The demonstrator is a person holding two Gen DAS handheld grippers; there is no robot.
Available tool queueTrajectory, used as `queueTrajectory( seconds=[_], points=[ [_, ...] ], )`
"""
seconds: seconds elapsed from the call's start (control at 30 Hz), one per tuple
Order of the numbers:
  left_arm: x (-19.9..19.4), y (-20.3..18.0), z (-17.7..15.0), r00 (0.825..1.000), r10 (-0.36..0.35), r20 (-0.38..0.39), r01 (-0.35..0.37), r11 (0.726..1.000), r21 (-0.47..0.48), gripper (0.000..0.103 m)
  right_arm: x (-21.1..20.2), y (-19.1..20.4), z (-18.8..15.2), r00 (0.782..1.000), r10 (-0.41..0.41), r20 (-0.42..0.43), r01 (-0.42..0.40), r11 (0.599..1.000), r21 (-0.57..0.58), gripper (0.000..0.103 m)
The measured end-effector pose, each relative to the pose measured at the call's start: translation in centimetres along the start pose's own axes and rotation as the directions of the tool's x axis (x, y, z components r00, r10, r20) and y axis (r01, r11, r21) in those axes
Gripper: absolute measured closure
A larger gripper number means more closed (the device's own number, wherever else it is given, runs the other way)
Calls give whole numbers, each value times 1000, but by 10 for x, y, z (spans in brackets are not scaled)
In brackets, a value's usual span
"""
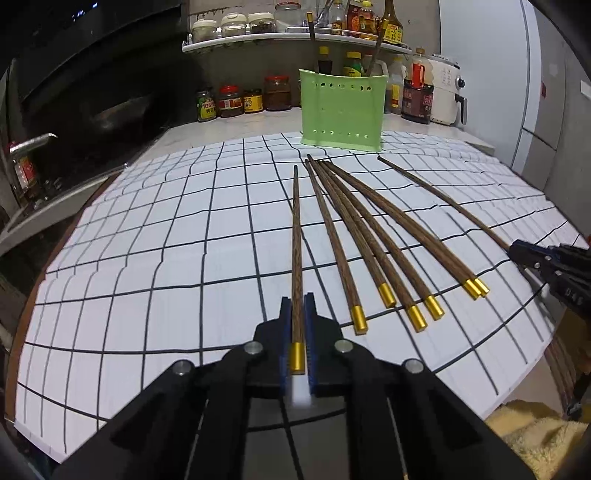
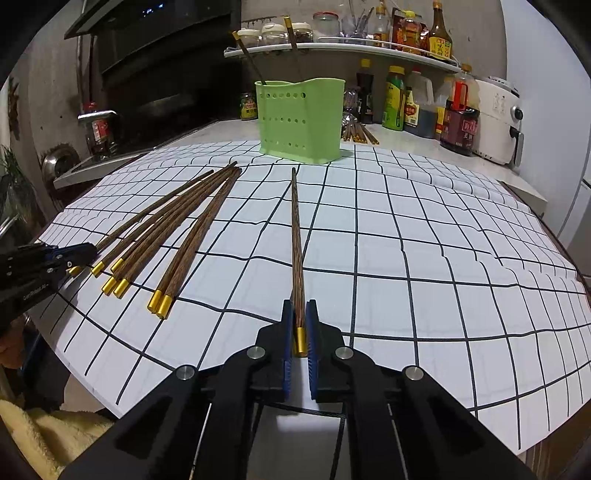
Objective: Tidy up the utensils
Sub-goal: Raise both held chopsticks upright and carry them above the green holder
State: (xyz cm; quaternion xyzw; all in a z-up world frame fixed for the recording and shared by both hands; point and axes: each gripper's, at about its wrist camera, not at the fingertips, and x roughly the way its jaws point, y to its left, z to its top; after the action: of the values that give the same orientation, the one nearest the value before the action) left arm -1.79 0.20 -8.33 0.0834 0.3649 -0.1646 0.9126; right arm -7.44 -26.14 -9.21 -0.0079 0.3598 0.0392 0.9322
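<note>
My left gripper (image 1: 297, 308) is shut on a brown wooden chopstick (image 1: 296, 236) near its gold cap; the stick points toward the green utensil holder (image 1: 341, 110). My right gripper (image 2: 300, 314) is shut on another chopstick (image 2: 296, 236) near its gold end, also pointing toward the holder (image 2: 301, 120). Several more gold-capped chopsticks (image 1: 373, 236) lie fanned on the checked mat (image 1: 166, 240); they also show in the right wrist view (image 2: 173, 229). Two chopsticks (image 2: 291, 33) stand in the holder. The right gripper shows at the left view's right edge (image 1: 517, 251), the left gripper at the right view's left edge (image 2: 85, 253).
Jars and sauce bottles (image 1: 236, 101) line the counter behind the holder, with a shelf of jars (image 1: 258, 26) above. A white appliance (image 2: 496, 118) stands at the far right. A stove and sink area (image 2: 85, 158) lies left. More chopsticks (image 2: 360, 133) lie behind the holder. A yellow towel (image 1: 535, 439) hangs below the mat.
</note>
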Motion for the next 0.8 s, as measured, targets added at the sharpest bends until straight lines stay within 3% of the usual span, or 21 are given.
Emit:
queueTrajectory(
  seconds=[0.2,0.33,0.57,0.8],
  points=[
    [-15,6,12,998,-6,68,8,999,-32,96,-6,-6,5,999,40,-3,-40,997,60,96],
    [-31,10,29,990,2,144,4,999,-38,96,-26,-15,23,995,81,49,-87,988,124,96],
    [-73,21,73,947,13,320,6,998,-59,96,-79,-18,73,969,77,233,-108,987,123,96],
    [-100,29,106,913,-19,408,52,996,-70,96,-109,-15,126,939,59,338,-95,991,91,96]
  ],
)
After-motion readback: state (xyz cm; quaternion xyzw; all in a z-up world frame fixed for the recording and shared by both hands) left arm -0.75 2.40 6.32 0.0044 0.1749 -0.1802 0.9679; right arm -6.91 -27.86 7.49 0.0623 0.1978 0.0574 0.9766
